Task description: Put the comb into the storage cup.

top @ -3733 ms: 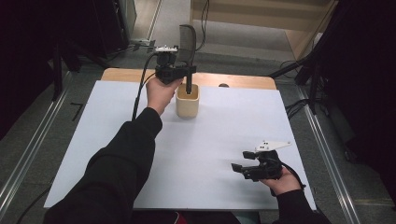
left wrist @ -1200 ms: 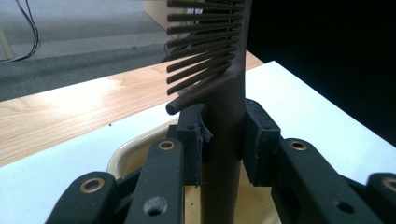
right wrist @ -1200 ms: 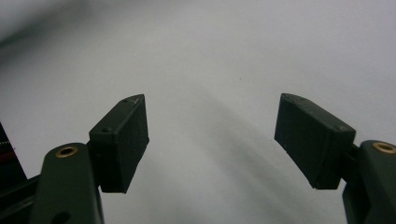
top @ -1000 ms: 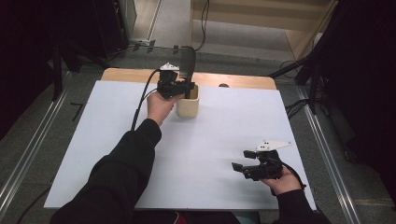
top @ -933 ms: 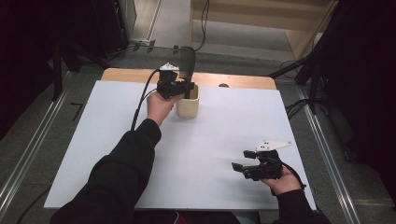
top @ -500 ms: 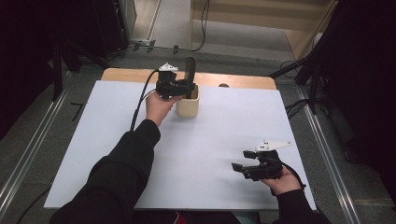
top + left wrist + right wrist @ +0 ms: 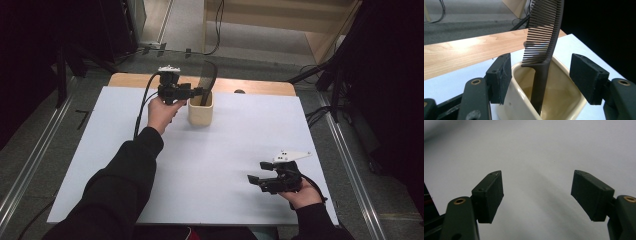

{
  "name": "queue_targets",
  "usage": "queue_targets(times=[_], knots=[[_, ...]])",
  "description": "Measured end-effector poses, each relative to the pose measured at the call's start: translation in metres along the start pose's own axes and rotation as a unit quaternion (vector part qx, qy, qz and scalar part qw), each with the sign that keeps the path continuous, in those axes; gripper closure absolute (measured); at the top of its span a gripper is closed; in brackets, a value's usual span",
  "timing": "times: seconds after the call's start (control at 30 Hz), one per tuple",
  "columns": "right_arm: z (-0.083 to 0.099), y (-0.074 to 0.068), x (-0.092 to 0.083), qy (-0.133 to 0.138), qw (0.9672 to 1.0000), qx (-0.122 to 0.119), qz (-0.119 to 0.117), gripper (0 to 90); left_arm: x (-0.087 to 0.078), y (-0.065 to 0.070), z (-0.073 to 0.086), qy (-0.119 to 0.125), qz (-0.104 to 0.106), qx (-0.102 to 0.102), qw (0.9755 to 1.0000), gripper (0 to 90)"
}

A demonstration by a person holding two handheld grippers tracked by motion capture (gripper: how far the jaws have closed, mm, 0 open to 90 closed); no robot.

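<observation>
The black comb (image 7: 543, 47) stands in the cream cup (image 7: 200, 110) at the far side of the white tabletop (image 7: 210, 165), near the wooden edge. Its handle is down inside the cup, and the toothed part rises above the rim, leaning a little.

The left gripper (image 7: 541, 75) is just beside the cup. Its fingers (image 7: 499, 77) have just been opening and now stand wide on both sides of the comb, with the handle between them but not touched. So the comb is released and rests by itself against the cup wall. The right gripper (image 7: 257, 181) rests low on the near right of the tabletop, well apart from the cup, with fingers (image 7: 487, 195) wide open and holding nothing.

The comb looks light, thin and stiff, probably of smooth plastic, so it may slip or turn in a loose grip. The teeth are fine and could bend. The better place to hold it is the solid handle or the spine, not the teeth. The cup seems light too and could tip if the comb is pushed sideways.
</observation>
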State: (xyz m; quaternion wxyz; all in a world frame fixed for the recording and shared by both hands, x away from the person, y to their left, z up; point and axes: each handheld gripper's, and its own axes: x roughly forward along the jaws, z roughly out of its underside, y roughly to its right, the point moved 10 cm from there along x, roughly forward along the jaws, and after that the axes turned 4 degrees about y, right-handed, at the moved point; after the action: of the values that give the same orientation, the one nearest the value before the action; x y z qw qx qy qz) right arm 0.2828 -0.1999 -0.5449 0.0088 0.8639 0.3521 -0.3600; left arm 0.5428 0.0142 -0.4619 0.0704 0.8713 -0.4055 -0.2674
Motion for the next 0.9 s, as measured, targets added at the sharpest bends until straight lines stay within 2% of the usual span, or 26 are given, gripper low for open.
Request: queue_targets(times=[0.3, 0.7, 0.77, 0.9], knots=[[0.001, 0.001, 0.001, -0.002, 1.0000, 0.000, -0.001, 24.2, -0.020, -0.002, 0.007, -0.007, 0.004, -0.001, 1.0000, 34.8], [0.001, 0.002, 0.003, -0.007, 1.0000, 0.001, 0.001, 24.2, -0.042, -0.002, 0.016, -0.016, 0.015, -0.018, 0.9996, 34.0], [0.000, 0.002, 0.003, -0.005, 1.0000, 0.001, 0.003, 24.2, -0.045, -0.002, 0.017, -0.019, 0.015, -0.015, 0.9996, 34.1], [0.000, 0.002, 0.003, -0.005, 1.0000, 0.001, 0.002, 24.2, -0.049, -0.002, 0.022, -0.024, 0.003, 0.005, 0.9997, 34.0]])
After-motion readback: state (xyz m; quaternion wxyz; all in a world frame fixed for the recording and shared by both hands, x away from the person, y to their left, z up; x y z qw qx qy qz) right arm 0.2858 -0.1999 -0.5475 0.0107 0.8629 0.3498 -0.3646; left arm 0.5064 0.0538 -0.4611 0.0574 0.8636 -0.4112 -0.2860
